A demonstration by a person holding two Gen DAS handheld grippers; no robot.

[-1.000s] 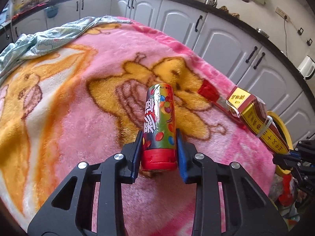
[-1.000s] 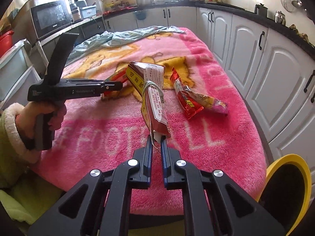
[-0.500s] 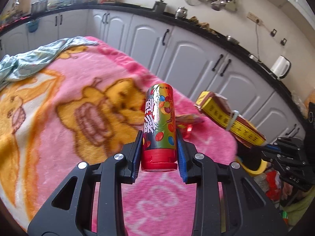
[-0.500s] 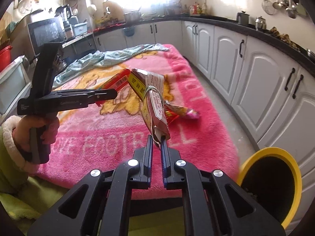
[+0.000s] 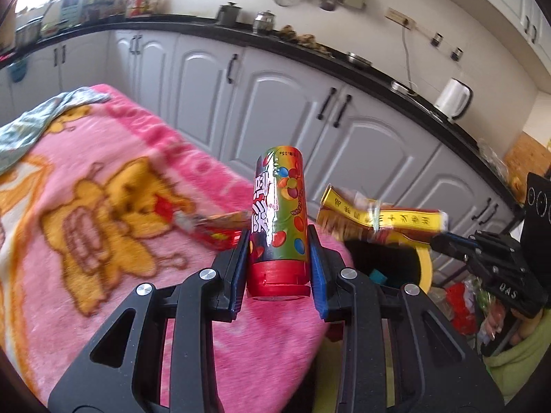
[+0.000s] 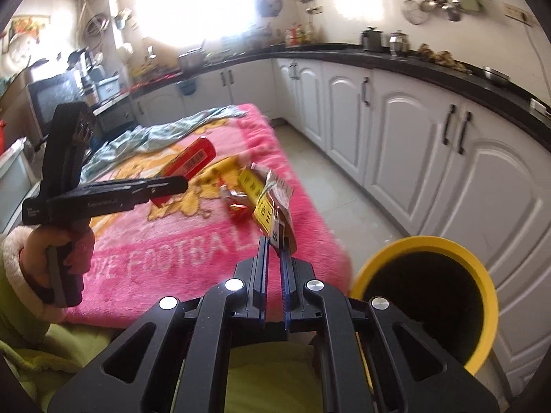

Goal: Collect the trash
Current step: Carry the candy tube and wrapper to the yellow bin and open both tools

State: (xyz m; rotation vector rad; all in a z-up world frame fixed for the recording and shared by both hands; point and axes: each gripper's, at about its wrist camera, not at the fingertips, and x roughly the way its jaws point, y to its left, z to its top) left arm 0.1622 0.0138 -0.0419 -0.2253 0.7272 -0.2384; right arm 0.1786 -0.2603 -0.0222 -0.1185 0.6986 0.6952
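Observation:
My left gripper (image 5: 279,237) is shut on a colourful candy tube (image 5: 279,206) with a red cap, held upright above the corner of the pink blanket (image 5: 86,206). In the right wrist view the same gripper (image 6: 179,184) juts in from the left with the tube (image 6: 189,161). My right gripper (image 6: 273,241) is shut on the end of a yellow and brown packet (image 6: 265,203) with a rubber band round it. In the left wrist view that packet (image 5: 378,216) hangs over the yellow-rimmed bin (image 5: 425,265). The bin (image 6: 430,242) stands on the floor beside the blanket's corner.
A red snack wrapper (image 5: 213,230) lies on the blanket near its corner. A pale green cloth (image 6: 155,134) is bunched at the far end. White cabinets (image 5: 275,103) line the far side beyond a strip of floor. Loose wrappers (image 5: 461,303) lie beside the bin.
Both grippers have swung right and risen with their loads, from over the blanket to its corner. The packet now hangs over the bin, which has come closer in both views.

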